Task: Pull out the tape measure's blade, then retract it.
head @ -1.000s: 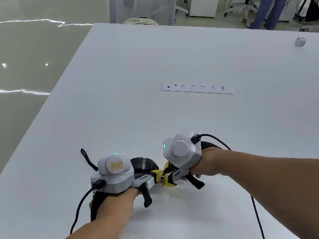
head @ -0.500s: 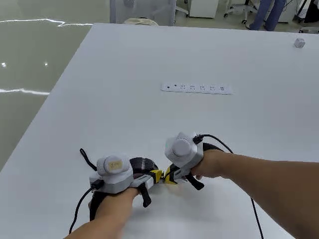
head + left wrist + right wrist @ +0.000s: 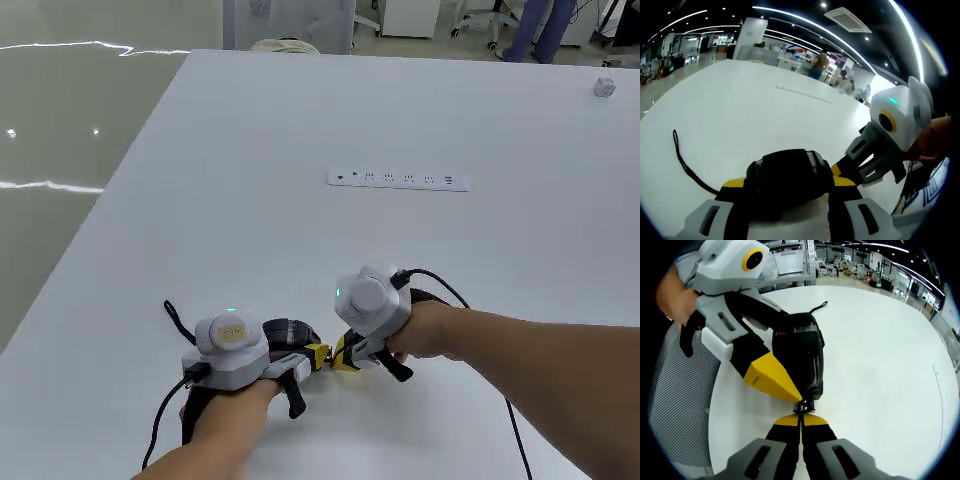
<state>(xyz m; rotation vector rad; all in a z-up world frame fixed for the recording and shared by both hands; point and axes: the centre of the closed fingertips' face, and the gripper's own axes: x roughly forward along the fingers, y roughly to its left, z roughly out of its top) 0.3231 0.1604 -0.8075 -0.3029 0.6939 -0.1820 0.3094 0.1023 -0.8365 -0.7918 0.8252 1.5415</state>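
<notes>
Tape measure (image 3: 802,357): black case on white table (image 3: 300,130), clenched from both sides between the jaws of left gripper (image 3: 789,189). Right gripper (image 3: 801,422) directly opposite, jaws pressed together and pinching the small metal hook (image 3: 801,408) at the blade's end, tips just beside the case mouth; blade barely out, if at all. Case probably rigid, fairly light and smooth-shelled, so prone to slide on the table unless clamped. Blade probably thin and springy, apt to buckle if bent sideways and to snap back if let go; best drawn straight out by the hook, away from left gripper. Wrist strap (image 3: 685,160) trailing off the left jaw of left gripper. Power strip (image 3: 397,179) well ahead of both grippers.
</notes>
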